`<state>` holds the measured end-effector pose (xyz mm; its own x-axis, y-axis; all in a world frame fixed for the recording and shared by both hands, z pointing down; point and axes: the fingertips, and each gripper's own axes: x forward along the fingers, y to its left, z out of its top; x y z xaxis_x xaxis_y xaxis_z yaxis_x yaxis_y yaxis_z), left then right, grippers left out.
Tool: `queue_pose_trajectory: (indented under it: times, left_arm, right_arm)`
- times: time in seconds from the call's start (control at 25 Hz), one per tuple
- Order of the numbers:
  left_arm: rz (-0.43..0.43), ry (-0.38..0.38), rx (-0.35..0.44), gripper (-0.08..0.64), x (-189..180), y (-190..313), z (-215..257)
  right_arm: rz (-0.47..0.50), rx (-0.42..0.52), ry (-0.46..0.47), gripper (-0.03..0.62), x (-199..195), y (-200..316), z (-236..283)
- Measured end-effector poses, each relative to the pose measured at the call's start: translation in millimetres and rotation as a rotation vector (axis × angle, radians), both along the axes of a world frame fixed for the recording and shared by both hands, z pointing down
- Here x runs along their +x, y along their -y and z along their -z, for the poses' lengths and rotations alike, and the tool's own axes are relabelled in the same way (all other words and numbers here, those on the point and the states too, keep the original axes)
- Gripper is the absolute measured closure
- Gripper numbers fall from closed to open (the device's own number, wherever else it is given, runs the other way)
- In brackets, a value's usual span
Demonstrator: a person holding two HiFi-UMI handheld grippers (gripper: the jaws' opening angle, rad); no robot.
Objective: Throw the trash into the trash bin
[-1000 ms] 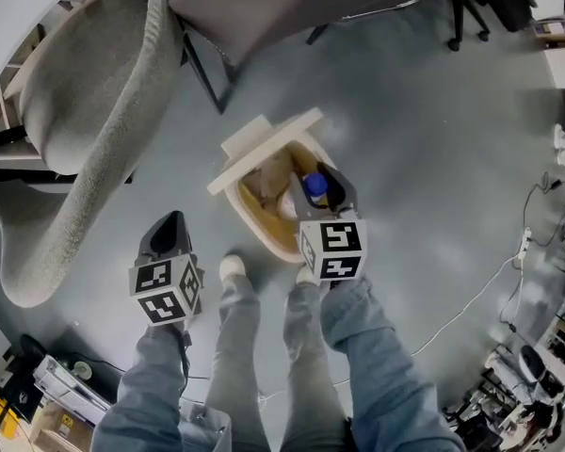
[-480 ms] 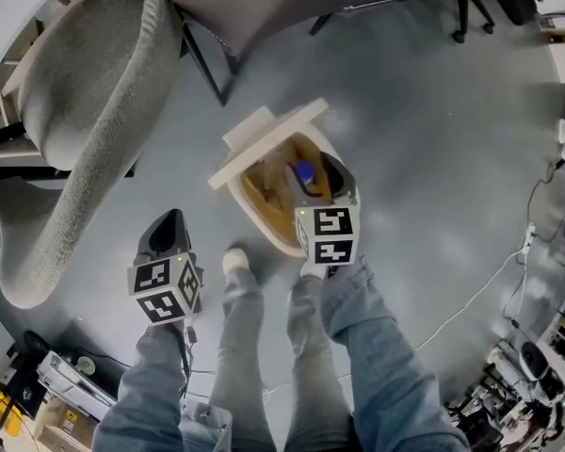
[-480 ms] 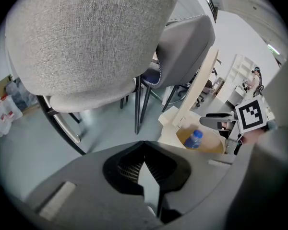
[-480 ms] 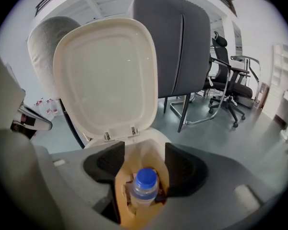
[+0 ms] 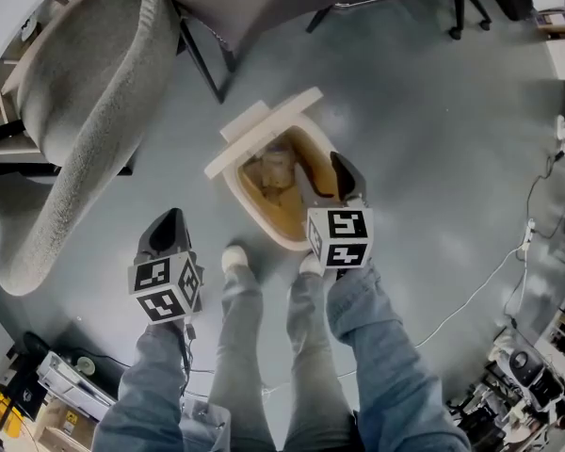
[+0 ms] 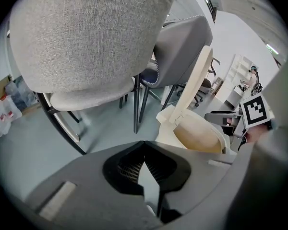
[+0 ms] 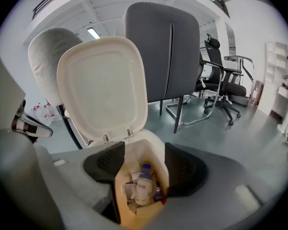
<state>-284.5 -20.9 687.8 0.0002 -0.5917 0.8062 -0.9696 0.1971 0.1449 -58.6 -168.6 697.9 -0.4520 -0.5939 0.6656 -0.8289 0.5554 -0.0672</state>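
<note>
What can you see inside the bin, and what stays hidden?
Inside the bin a white, blue-capped bottle lies on crumpled paper. This trash covers the bin's bottom, so whatever lies beneath it cannot be seen.

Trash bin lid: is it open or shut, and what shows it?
Open. In the right gripper view the lid stands raised behind the trash bin, exposing a bottle and crumpled paper inside.

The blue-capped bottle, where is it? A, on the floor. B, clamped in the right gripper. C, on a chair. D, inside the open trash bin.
D: the bottle lies among rubbish inside the trash bin, below the right gripper, whose jaws have just been opening and hold nothing.
</note>
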Motion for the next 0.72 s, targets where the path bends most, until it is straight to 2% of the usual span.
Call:
queue_pose_trajectory:
  times: [0.48,0.72]
  left_arm:
    - [0.006,-0.006,0.026,0.549,14,-17,10]
    - [0.018,-0.004,0.064,0.549,25,-16,39]
  right_arm:
    - [-0.015,0.003,0.005,0.33,16,-22,16]
    - [-0.026,-0.027,0.009,0.347,31,-35,49]
